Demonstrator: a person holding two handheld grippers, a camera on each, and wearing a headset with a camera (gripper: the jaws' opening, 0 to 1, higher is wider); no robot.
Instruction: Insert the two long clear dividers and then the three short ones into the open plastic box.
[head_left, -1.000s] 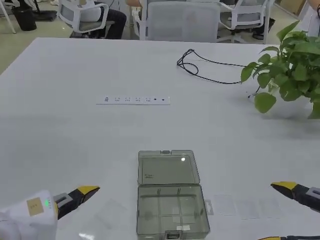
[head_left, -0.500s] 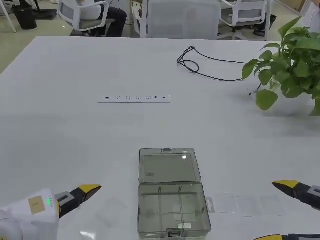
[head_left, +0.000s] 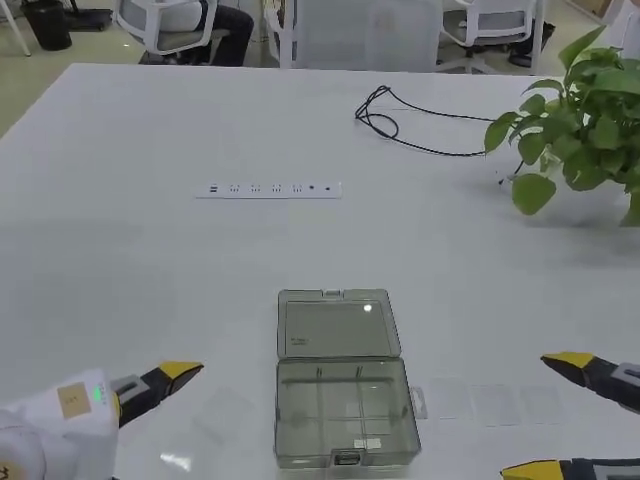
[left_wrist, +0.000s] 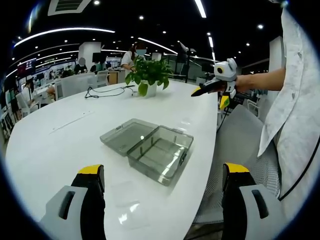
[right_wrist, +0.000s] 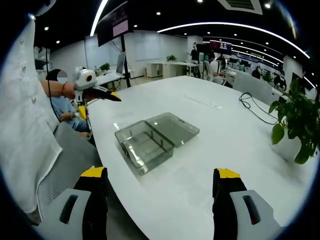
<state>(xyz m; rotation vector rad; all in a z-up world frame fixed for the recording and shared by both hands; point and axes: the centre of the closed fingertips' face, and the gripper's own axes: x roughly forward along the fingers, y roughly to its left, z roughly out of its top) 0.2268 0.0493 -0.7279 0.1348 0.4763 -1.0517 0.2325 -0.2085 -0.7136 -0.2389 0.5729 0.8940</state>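
White office table (head_left: 120, 270), and the open plastic box (head_left: 345, 425) is sitting near its front edge, lid (head_left: 338, 325) lying flat behind. Short dividers (head_left: 490, 403) are resting just right of the box, with a larger clear sheet (head_left: 225, 415) on its left. The left gripper (left_wrist: 163, 169) and right gripper (right_wrist: 160, 172) are hanging wide open, carrying nothing. Since a second ago only the camera is shifting, so I'm judging that inserting isn't underway.

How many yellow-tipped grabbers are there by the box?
2. The left gripper is left of the open plastic box, and the right gripper is to its right. Both are open and hold nothing.
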